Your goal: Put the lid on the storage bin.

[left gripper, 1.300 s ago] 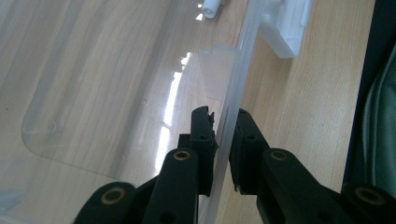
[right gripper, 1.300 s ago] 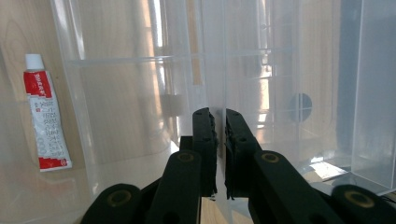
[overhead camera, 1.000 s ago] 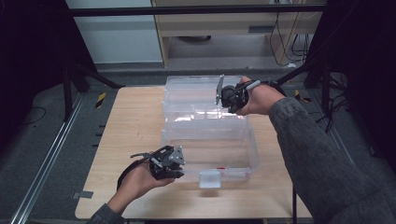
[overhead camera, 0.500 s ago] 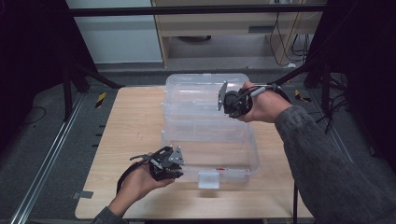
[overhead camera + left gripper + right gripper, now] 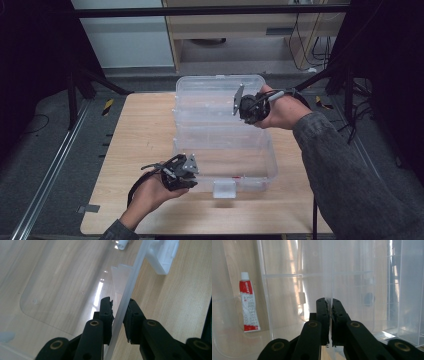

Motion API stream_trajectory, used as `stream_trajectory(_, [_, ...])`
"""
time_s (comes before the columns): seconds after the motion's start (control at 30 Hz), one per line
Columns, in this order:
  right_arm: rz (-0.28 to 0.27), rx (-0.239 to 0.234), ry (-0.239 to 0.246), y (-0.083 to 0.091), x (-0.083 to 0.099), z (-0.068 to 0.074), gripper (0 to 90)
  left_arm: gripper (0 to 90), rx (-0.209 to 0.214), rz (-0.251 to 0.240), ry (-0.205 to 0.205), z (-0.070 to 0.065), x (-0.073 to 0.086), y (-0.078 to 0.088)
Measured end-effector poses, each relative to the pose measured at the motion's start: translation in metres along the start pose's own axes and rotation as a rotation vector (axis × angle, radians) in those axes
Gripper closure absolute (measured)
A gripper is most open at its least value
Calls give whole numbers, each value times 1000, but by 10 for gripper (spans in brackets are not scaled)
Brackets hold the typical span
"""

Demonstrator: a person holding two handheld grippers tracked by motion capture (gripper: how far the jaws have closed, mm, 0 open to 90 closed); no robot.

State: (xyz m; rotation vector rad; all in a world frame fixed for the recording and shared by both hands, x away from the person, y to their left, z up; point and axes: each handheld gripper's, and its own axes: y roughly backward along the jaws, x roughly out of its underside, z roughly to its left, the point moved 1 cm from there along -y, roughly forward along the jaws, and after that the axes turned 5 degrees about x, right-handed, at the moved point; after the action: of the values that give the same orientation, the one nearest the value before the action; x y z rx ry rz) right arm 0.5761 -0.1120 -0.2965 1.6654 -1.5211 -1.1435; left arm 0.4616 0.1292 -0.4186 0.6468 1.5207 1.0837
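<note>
Near edge: L gripper (image 5: 192,176) straddles front wall of clear plastic box (image 5: 267,165) near its left corner, latch tab (image 5: 223,188) just to its right. Jaws stand a bit apart, wall between them, pads not plainly pressing. Box sits mid-table (image 5: 125,145), glue tube (image 5: 248,306) lying inside on the floor.

Far side: R gripper (image 5: 239,102) is clamped tight on the raised lid (image 5: 210,92) edge. Lid hinges along the back, long axis left-right, so R hand steers it.

Vs earlier: R hand and lid edge came nearer and lower; L hand unmoved.
</note>
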Motion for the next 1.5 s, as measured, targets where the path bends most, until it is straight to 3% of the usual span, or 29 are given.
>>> stream_trajectory(0.37, [-21,26,24,8,0,14,869,763,-14,1,16,-3,-1,-2])
stream_trajectory(0.53, [-21,37,34,12,1,23,867,757,-22,4,-1,-2,-1,-1])
stream_trajectory(1.07, [-44,91,47,19,7,45,857,738,-46,7,2,-5,-1,-3])
stream_trajectory(1.1, [-50,101,53,19,6,48,856,736,-47,-1,22,-7,0,-3])
stream_trajectory(1.2, [-55,102,48,19,7,49,857,738,-43,4,3,-5,0,-3])
stream_trajectory(1.3, [-58,106,49,20,8,52,856,735,-47,-1,26,-7,0,-4])
stream_trajectory(1.37, [-60,110,48,21,8,55,856,736,-43,5,7,-5,-1,-4])
stream_trajectory(1.43, [-62,109,50,21,9,57,856,736,-47,-3,60,-10,0,-4])
stream_trajectory(1.5, [-67,110,49,22,9,59,855,735,-48,2,40,-8,0,-4])
